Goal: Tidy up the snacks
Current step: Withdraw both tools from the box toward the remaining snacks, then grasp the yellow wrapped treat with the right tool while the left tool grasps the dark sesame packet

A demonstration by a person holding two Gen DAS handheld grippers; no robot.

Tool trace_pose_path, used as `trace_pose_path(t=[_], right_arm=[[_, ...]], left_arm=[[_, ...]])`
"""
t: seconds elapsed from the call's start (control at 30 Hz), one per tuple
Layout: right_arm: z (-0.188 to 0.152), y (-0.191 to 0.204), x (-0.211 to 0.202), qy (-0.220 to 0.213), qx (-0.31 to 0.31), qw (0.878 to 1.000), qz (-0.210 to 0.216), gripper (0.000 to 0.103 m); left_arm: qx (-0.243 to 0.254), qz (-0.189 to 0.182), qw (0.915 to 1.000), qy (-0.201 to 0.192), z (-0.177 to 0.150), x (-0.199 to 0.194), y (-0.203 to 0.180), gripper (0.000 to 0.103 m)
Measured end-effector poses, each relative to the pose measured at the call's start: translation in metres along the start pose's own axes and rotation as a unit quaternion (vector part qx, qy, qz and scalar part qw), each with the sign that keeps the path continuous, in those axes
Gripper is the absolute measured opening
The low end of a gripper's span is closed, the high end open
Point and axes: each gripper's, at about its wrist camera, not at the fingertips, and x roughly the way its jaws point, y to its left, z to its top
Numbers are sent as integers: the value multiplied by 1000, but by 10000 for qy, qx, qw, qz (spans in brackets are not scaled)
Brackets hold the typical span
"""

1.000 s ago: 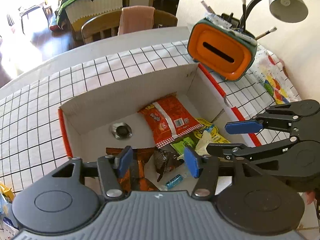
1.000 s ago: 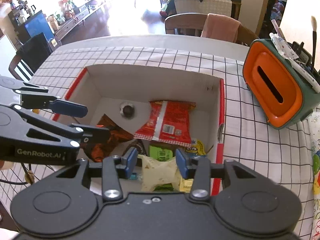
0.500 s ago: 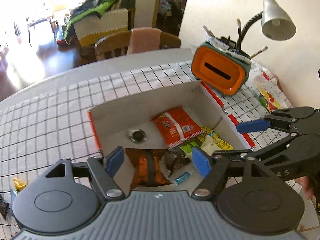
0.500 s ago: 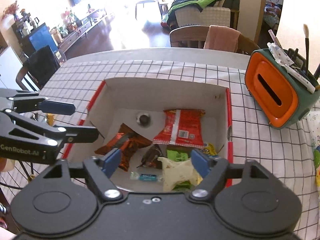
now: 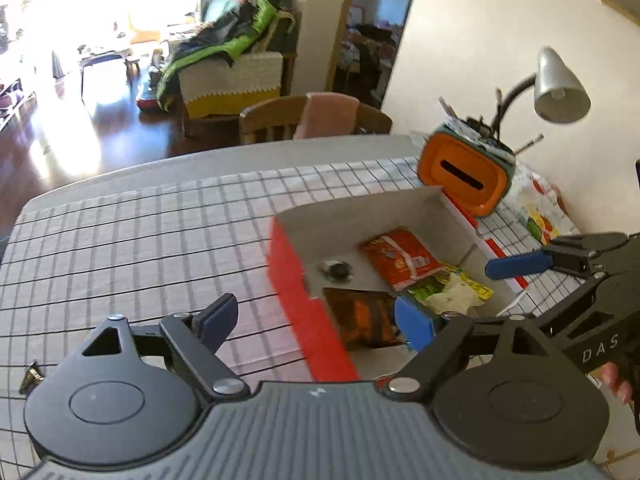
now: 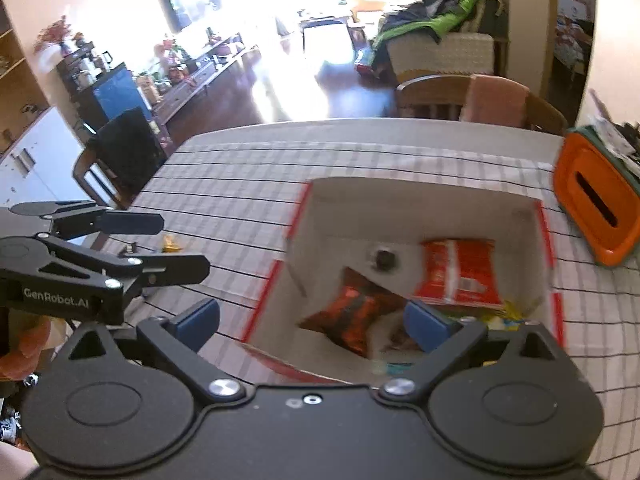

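Note:
A red-edged cardboard box (image 5: 304, 312) (image 6: 420, 204) sits on the checked tablecloth. In it lie a red packet (image 5: 402, 258) (image 6: 460, 272), a dark orange packet (image 5: 362, 318) (image 6: 352, 316), a pale crumpled wrapper (image 5: 452, 296) and a small round dark sweet (image 5: 338, 270) (image 6: 384, 258). My left gripper (image 5: 316, 318) (image 6: 184, 246) hangs over the box's near left wall, its jaws opening with nothing between the pads. My right gripper (image 6: 312, 320) (image 5: 496, 292) hovers over the box's near edge, jaws also opening wide and holding nothing.
An orange tissue holder (image 5: 464, 176) (image 6: 592, 204) with brushes stands right of the box, under a grey lamp (image 5: 560, 92). A loose yellow sweet (image 6: 172, 243) lies on the cloth (image 5: 140, 240) left of the box. Chairs (image 5: 320, 116) (image 6: 120, 152) ring the table.
The right gripper let go of the pale wrapper, which now lies in the box. Both grippers spread their jaws, pulled back and up, and swung left, so the box sits further right.

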Motion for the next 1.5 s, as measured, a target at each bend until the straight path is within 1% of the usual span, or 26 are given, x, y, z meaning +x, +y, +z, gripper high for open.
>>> trace_pose_path(t=[0.07, 0.2, 0.37, 0.47, 0.53, 0.67, 0.8, 0.87, 0.93, 0.97, 1.03, 1.07, 1.17, 1.23, 1.33, 1.43, 1.5], right_arm=[[1, 16, 7, -10, 20, 9999, 136, 102], [2, 49, 25, -13, -44, 9997, 235, 103], [6, 91, 56, 170, -138, 9994, 276, 103], [10, 114, 73, 223, -196, 9994, 199, 103], [12, 126, 82, 250, -177, 9994, 147, 103], [15, 147, 108, 331, -96, 9994, 10, 103], [20, 164, 135, 447, 41, 9989, -95, 102], [23, 171, 146, 480, 56, 9987, -153, 102], [27, 177, 160, 526, 65, 9984, -204, 102], [28, 179, 167, 562, 83, 9981, -224, 102], [33, 182, 179, 628, 114, 9976, -276, 101], [35, 183, 186, 656, 134, 9972, -320, 101], [41, 186, 206, 710, 191, 9964, -423, 100], [45, 188, 217, 748, 215, 9959, -462, 99], [50, 188, 237, 820, 214, 9950, -528, 98], [54, 189, 256, 889, 210, 9938, -631, 95], [56, 189, 267, 932, 217, 9932, -660, 93]], left_arm=[[-68, 91, 9999, -121, -6, -8, 15, 87], [-193, 287, 9992, -215, -22, -26, 52, 97], [-577, 496, 9970, -119, -44, -38, 108, 97], [-758, 762, 9941, -140, -57, -47, 141, 97], [-878, 1009, 9909, -141, -65, -52, 162, 97], [-1133, 1392, 9837, 94, -79, -50, 203, 97], [-1543, 1477, 9761, 410, -86, -40, 239, 97], [-1710, 1502, 9726, 476, -91, -37, 256, 97], [-1875, 1591, 9678, 536, -95, -35, 267, 97], [-1991, 1670, 9638, 591, -96, -31, 274, 97], [-2215, 1773, 9562, 721, -99, -26, 283, 97], [-2360, 1754, 9527, 764, -100, -22, 288, 97], [-2580, 1763, 9460, 863, -102, -11, 297, 97], [-2649, 1794, 9429, 923, -103, -3, 302, 97], [-2797, 1851, 9362, 1049, -105, 10, 311, 97], [-3003, 1862, 9275, 1222, -106, 23, 319, 97], [-3120, 1828, 9232, 1300, -107, 28, 322, 97]])
